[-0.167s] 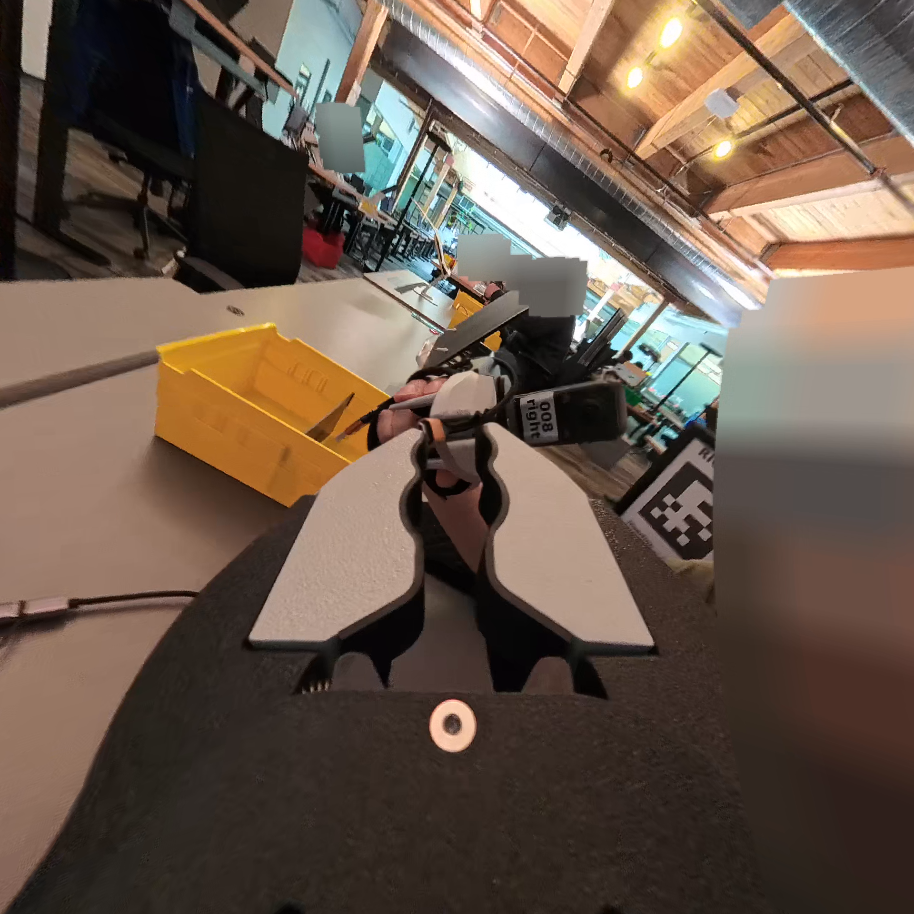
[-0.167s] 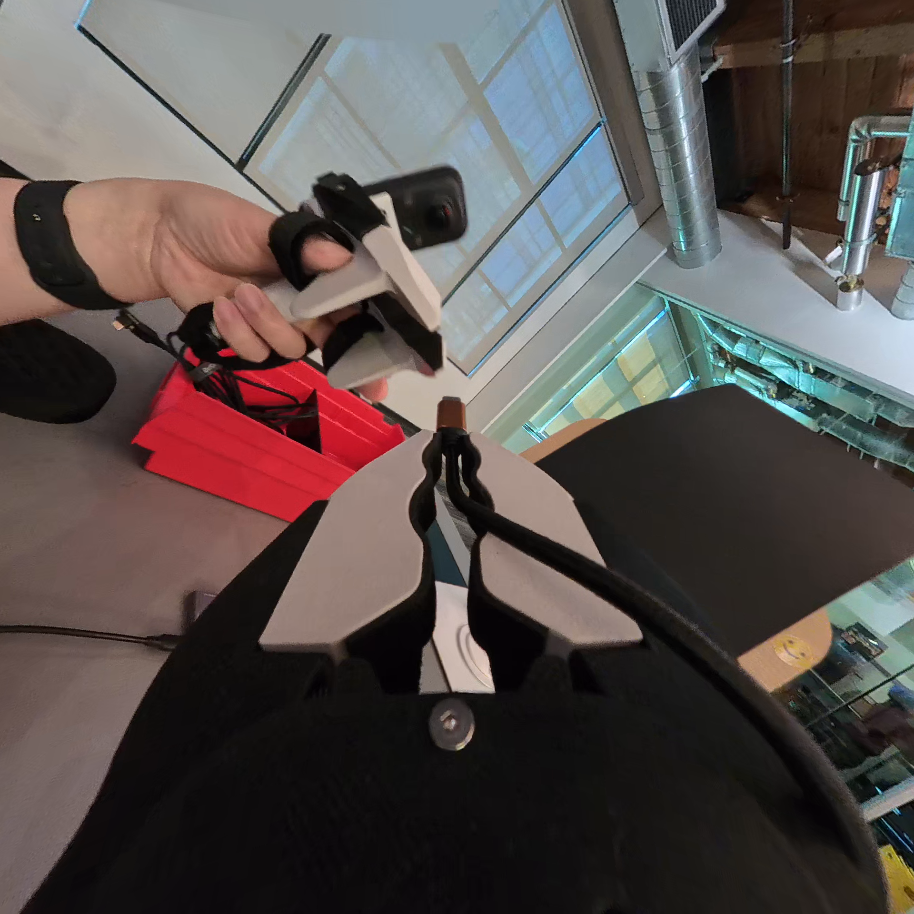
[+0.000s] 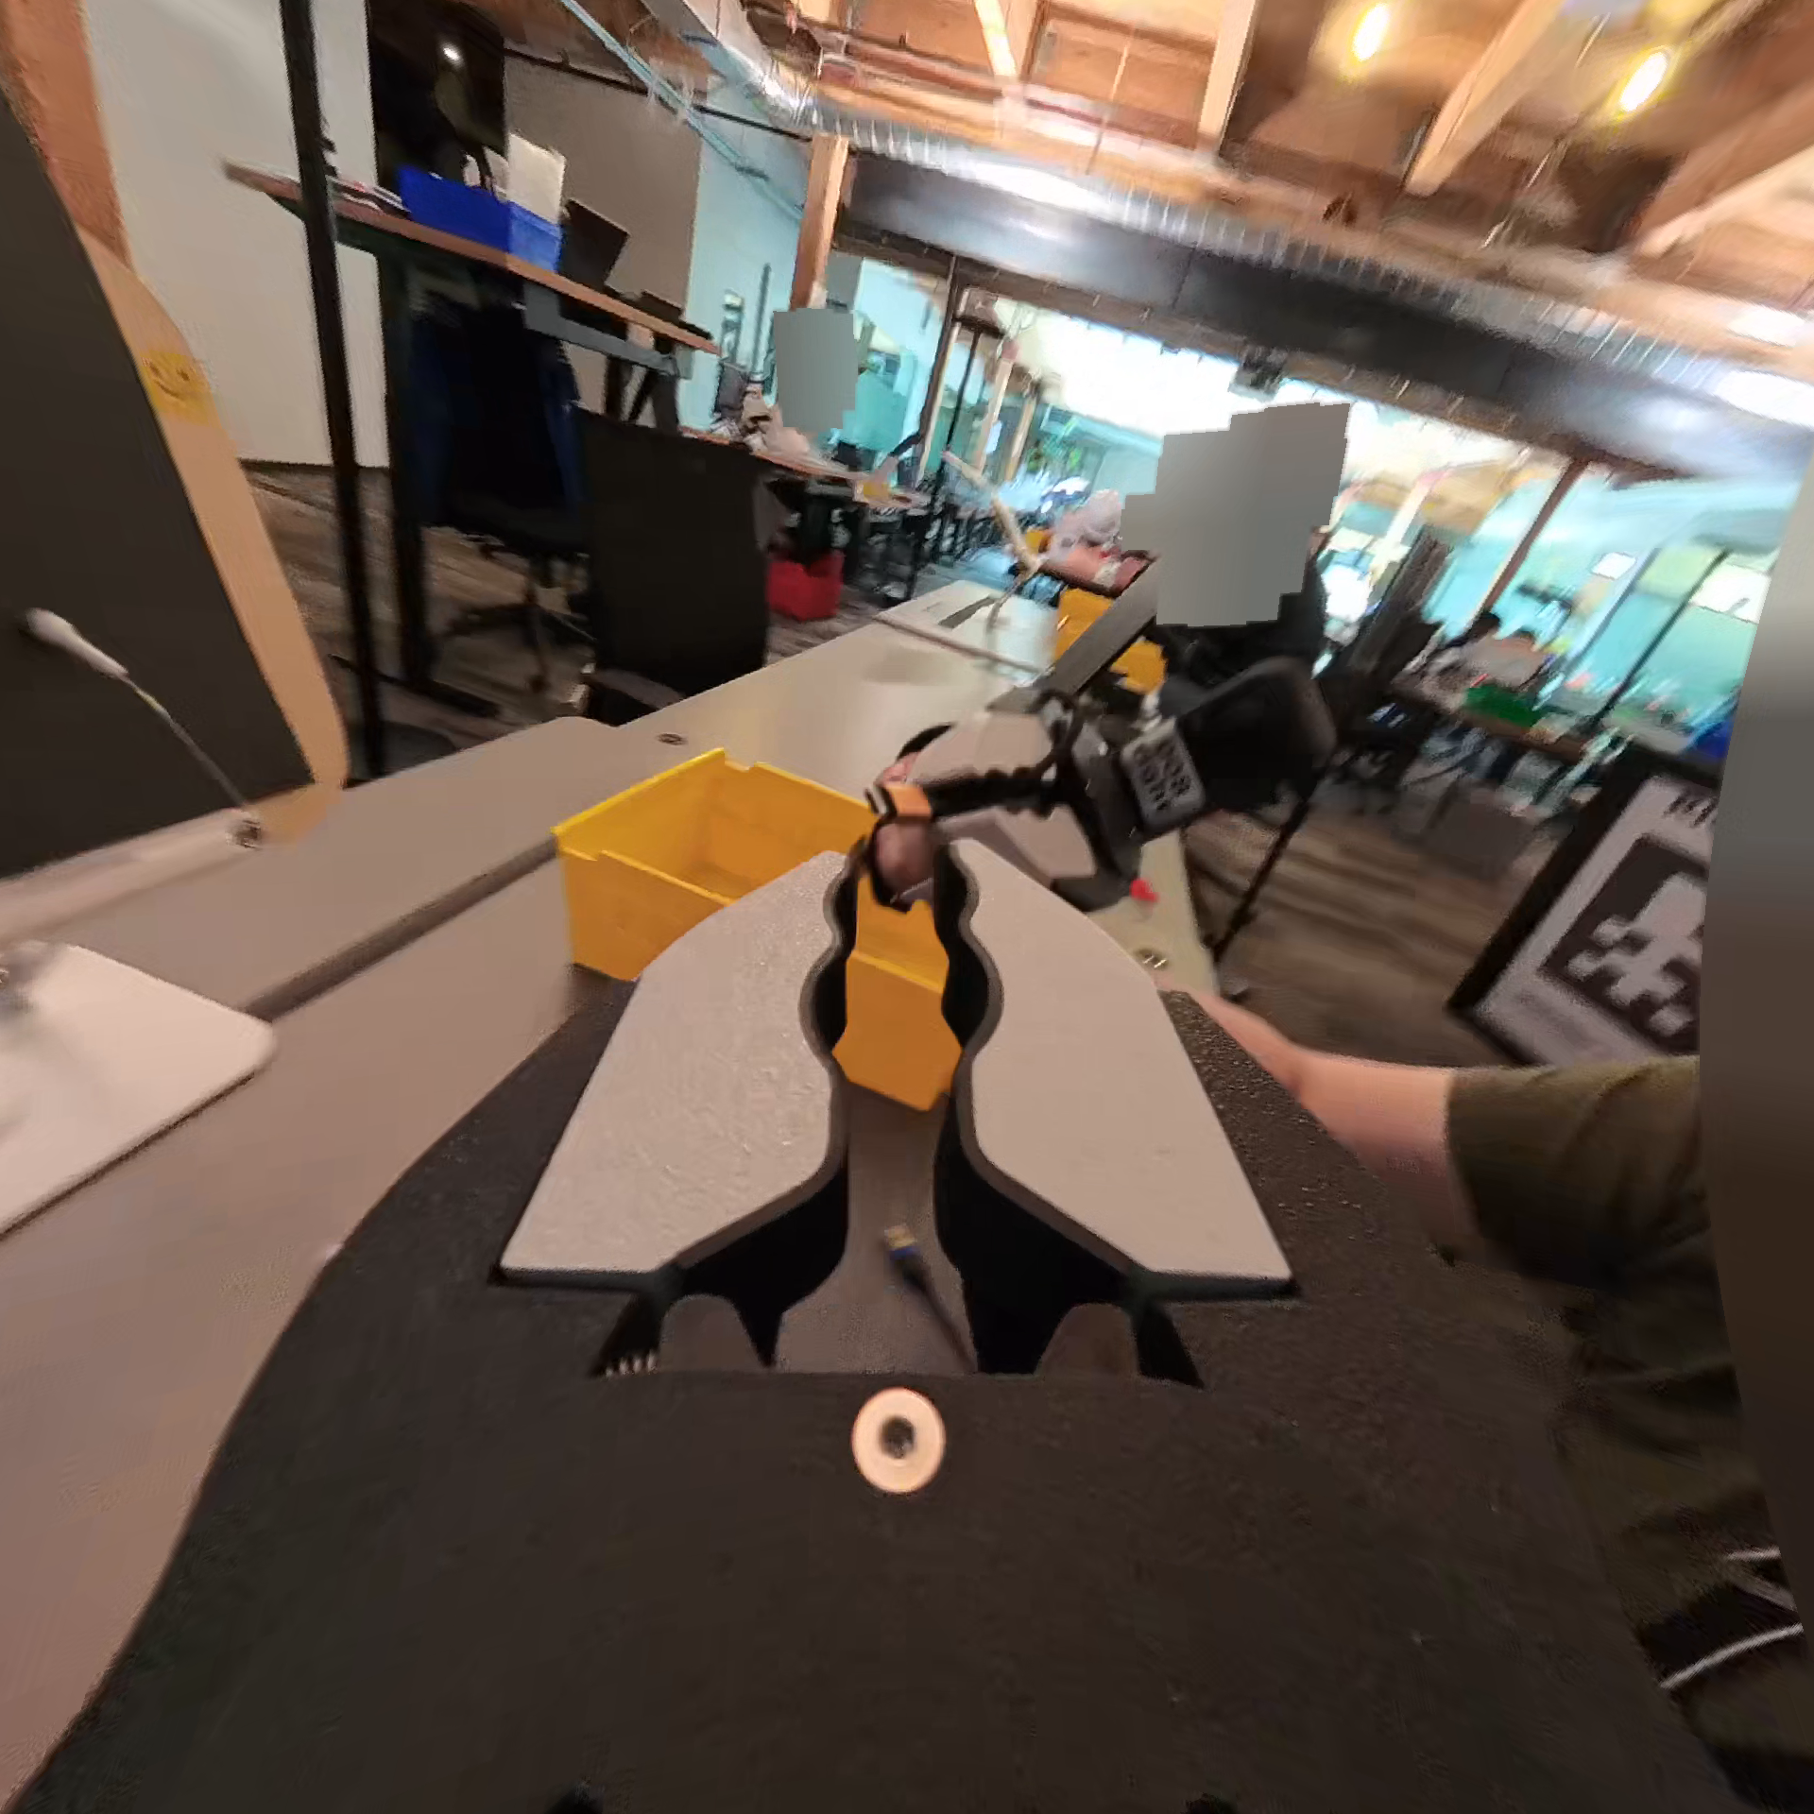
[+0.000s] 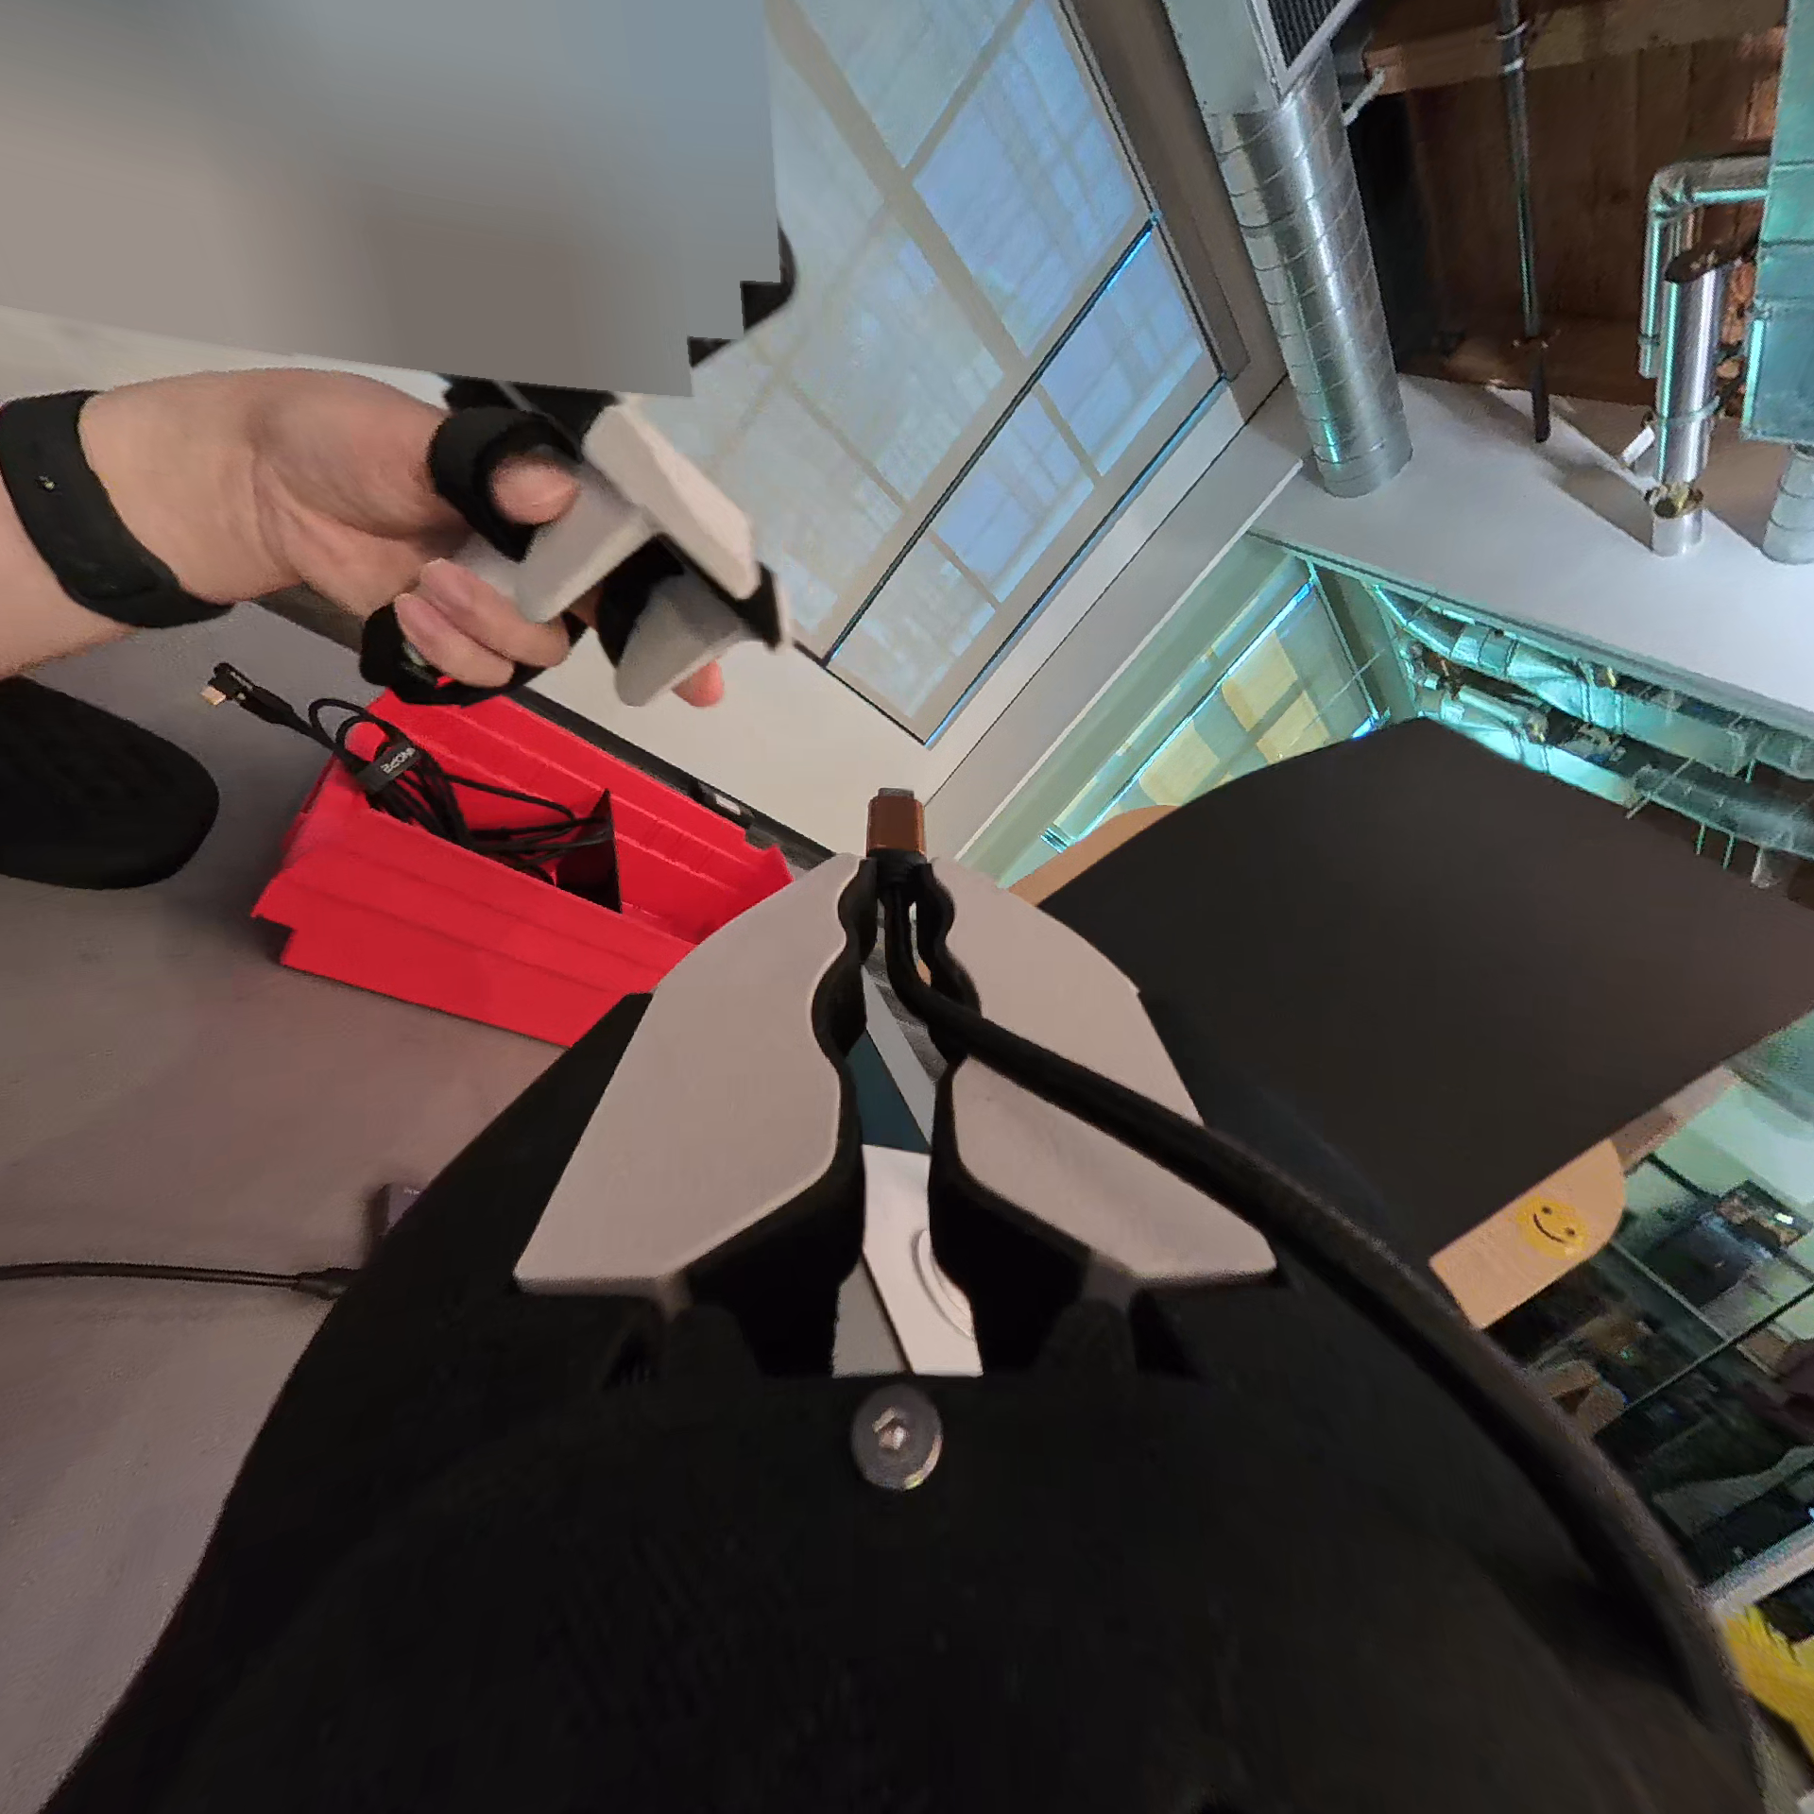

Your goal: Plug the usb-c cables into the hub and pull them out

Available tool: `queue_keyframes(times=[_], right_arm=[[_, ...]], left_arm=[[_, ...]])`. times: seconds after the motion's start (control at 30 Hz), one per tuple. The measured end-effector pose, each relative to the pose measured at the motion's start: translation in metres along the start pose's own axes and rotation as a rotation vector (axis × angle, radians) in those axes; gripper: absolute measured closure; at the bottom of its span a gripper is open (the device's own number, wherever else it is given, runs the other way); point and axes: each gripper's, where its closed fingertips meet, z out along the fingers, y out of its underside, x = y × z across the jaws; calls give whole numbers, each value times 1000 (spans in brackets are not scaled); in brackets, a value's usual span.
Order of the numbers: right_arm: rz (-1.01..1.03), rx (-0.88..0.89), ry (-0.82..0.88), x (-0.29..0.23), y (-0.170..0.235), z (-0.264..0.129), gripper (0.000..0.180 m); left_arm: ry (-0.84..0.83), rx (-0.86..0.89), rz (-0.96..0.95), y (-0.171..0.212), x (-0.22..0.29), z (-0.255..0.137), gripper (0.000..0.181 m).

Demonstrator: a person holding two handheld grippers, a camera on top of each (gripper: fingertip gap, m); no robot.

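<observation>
My right gripper (image 4: 888,874) is shut on a black cable (image 4: 1129,1109) just behind its copper-brown plug (image 4: 895,825), which sticks out past the tips, held in the air. It also shows in the left wrist view (image 3: 1021,795), with the plug (image 3: 905,800). My left gripper (image 3: 895,874) is open and empty, raised above the table; in the right wrist view (image 4: 687,599) a hand holds it. A small dark grey hub (image 4: 395,1202) with a thin black lead (image 4: 157,1274) lies on the table, mostly hidden by my right gripper's body.
A yellow bin (image 3: 687,864) stands behind my left fingertips. A red bin (image 4: 471,903) holds coiled black cables (image 4: 461,795). A loose blue-tipped plug (image 3: 901,1245) lies on the grey table (image 3: 412,883). A white flat base (image 3: 108,1060) sits at the left. One gripper's finger ends stand about 8 cm off the other's.
My left gripper has swung, so the yellow bin now sits right behind its tips. My right gripper still holds the cable, in nearly the same place.
</observation>
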Motion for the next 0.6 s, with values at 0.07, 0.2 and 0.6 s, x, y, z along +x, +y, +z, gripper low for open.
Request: queue_keyframes(times=[0.07, 0.2, 0.6], right_arm=[[10, -13, 20, 10, -1, -5, 171], [9, -16, 77, 32, -13, -21, 172], [-17, 92, 215, 75, -66, -76, 171]], left_arm=[[-25, -106, 98, 13, 1, -3, 167], [-184, -395, 304, 55, -23, -4, 162], [-291, -944, 297, 192, -84, 36, 161]])
